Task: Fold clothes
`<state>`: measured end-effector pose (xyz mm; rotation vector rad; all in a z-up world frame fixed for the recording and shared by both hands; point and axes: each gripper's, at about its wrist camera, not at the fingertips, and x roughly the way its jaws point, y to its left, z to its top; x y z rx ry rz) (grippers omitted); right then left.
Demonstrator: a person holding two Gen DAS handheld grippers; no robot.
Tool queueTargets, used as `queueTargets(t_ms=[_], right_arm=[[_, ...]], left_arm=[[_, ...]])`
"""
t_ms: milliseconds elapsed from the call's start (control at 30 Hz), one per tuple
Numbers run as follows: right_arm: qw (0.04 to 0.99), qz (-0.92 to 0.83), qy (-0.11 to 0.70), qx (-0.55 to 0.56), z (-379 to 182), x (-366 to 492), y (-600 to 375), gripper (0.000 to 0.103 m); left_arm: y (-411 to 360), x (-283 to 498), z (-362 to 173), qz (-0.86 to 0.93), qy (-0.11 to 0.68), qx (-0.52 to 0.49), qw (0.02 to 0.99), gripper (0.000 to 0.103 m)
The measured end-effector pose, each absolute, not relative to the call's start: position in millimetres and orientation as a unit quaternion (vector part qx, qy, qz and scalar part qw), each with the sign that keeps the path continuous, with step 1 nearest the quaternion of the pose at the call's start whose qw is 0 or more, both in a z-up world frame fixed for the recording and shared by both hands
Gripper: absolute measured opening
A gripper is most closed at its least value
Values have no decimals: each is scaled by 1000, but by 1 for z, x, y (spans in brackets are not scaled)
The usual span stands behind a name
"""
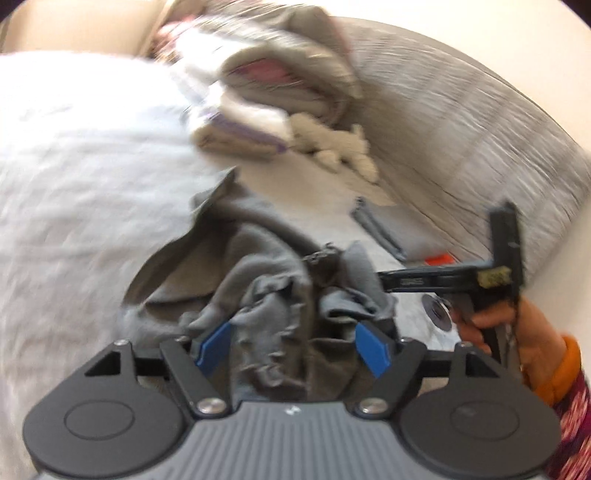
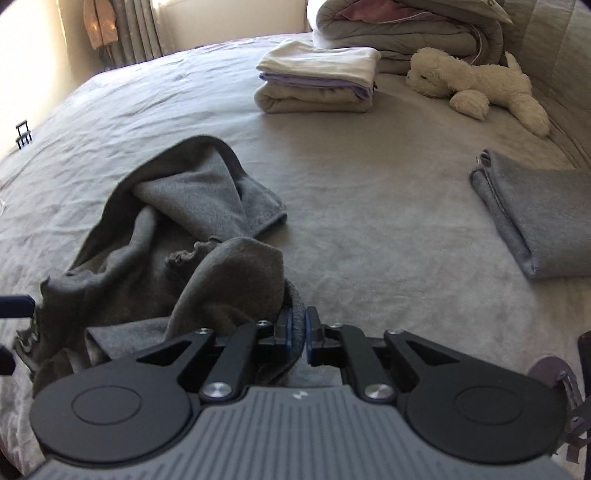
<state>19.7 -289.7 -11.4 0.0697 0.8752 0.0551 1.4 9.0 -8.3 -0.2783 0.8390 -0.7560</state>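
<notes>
A crumpled grey garment (image 2: 177, 206) with a frilled edge lies on the grey bed sheet (image 2: 369, 229). My right gripper (image 2: 298, 323) is closed on a thick fold of its near edge, and the cloth shows between the pads. In the blurred left wrist view the same garment (image 1: 258, 266) bunches up between the wide-apart blue pads (image 1: 216, 341) of my left gripper (image 1: 291, 328), which do not press on it. My right gripper (image 1: 391, 282) reaches into the cloth from the right, held by a hand (image 1: 491, 325).
A folded grey garment (image 2: 535, 218) lies on the right of the bed. At the back sit a stack of folded linen (image 2: 317, 81), a white plush toy (image 2: 476, 81) and a rolled quilt (image 2: 399, 29). Curtains (image 2: 136, 26) hang at the far left.
</notes>
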Motion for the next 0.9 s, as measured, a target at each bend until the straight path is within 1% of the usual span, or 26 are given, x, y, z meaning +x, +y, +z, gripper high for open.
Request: queueTargets(t_ms=[67, 100, 133, 167, 200, 233, 267, 367, 433, 567, 767, 900], right_arm=[[910, 27, 413, 37, -6, 19, -289, 20], [913, 28, 406, 38, -4, 18, -288, 26], [915, 28, 400, 38, -1, 18, -286, 37], [918, 30, 393, 39, 1, 17, -284, 42], [920, 34, 388, 40, 3, 17, -282, 43], [921, 39, 385, 40, 6, 17, -279, 43], [922, 46, 382, 39, 8, 18, -276, 43], [924, 75, 374, 42, 14, 20, -266, 43], [924, 100, 366, 46, 17, 20, -258, 43], [916, 167, 361, 54, 22, 21, -240, 43], [896, 253, 366, -5, 17, 21, -194, 43], [875, 267, 402, -41, 0, 29, -173, 43]], left_arm=[[12, 10, -17, -346, 419, -175, 821, 72], [12, 13, -21, -343, 426, -193, 815, 69], [10, 16, -25, -341, 432, -206, 809, 60], [8, 18, -27, -341, 435, -214, 805, 48], [4, 18, -29, -345, 435, -214, 804, 41], [0, 18, -31, -348, 436, -214, 802, 23], [-4, 17, -32, -354, 435, -210, 801, 13], [-21, 6, -30, -381, 419, -173, 806, 10], [-32, -4, -28, -402, 408, -141, 808, 10], [-48, -18, -32, -431, 409, -89, 800, 9], [-59, -30, -40, -451, 413, -68, 788, 9], [-55, -31, -41, -450, 415, -75, 787, 9]])
